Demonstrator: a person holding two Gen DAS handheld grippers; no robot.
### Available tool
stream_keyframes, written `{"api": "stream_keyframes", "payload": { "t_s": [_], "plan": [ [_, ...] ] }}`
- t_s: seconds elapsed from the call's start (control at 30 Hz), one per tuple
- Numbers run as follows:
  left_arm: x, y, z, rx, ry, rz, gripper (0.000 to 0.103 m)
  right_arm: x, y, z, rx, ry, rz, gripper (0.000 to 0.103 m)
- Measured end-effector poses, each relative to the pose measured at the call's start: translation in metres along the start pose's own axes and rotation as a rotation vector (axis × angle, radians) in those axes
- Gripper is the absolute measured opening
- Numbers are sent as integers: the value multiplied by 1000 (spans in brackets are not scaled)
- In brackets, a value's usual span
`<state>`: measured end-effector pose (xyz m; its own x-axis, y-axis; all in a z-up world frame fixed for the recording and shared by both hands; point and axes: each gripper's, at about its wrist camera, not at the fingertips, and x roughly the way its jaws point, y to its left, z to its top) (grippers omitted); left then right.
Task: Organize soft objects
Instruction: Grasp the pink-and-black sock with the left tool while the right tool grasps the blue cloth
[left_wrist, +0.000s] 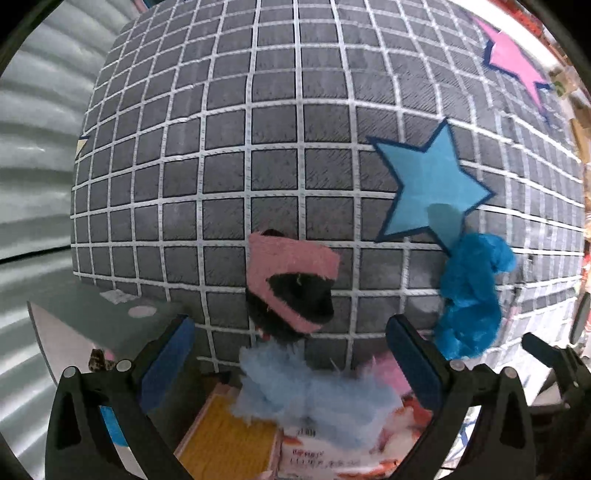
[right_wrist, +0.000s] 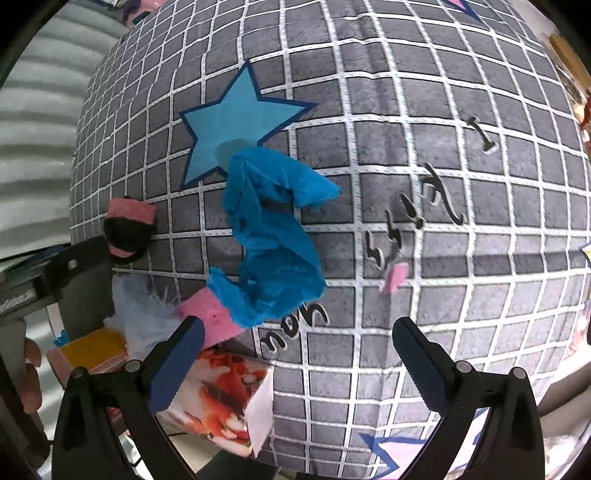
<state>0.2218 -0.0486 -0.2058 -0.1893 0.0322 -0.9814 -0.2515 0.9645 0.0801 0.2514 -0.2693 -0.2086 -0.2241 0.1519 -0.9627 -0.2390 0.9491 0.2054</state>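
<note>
A crumpled bright blue cloth (right_wrist: 271, 236) lies on the grey checked blanket (right_wrist: 461, 295), partly over its printed blue star (right_wrist: 236, 114); it also shows in the left wrist view (left_wrist: 471, 291). A black soft item with pink bands (left_wrist: 291, 291) lies left of it on the blanket (left_wrist: 221, 147), also in the right wrist view (right_wrist: 127, 230). A pale blue fluffy piece (left_wrist: 310, 395) lies between my left gripper's fingers (left_wrist: 177, 354). A pink piece (right_wrist: 207, 317) sits under the blue cloth's near end. My left gripper (left_wrist: 291, 354) is open. My right gripper (right_wrist: 299, 354) is open, just short of the blue cloth.
A red-and-white printed packet (right_wrist: 225, 402) and a yellow pad in a pink frame (left_wrist: 225, 432) lie at the blanket's near-left edge. A grey box (left_wrist: 74, 332) and a corrugated wall (left_wrist: 33, 147) stand to the left. A small pink scrap (right_wrist: 395, 277) lies on the blanket.
</note>
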Motion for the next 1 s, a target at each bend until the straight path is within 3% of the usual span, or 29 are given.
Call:
{"api": "stream_keyframes", "payload": {
  "t_s": [0.37,0.67,0.8,0.9,0.97,1.0],
  "plan": [
    [51,-2,11,-38,71,11,103,26,31,26,-172,-83,-172,102],
    [90,-9,17,-43,88,50,103,55,59,50,-293,-83,-224,102],
    [97,-9,18,-12,91,58,102,69,75,51,-382,-73,-295,102],
    [95,-13,24,-13,95,20,93,70,80,49,-384,-87,-304,95],
    [84,-22,26,6,99,-21,69,66,82,47,-375,-97,-301,78],
    [82,-25,27,19,100,-5,64,58,75,46,-376,-103,-299,73]
  ]
}}
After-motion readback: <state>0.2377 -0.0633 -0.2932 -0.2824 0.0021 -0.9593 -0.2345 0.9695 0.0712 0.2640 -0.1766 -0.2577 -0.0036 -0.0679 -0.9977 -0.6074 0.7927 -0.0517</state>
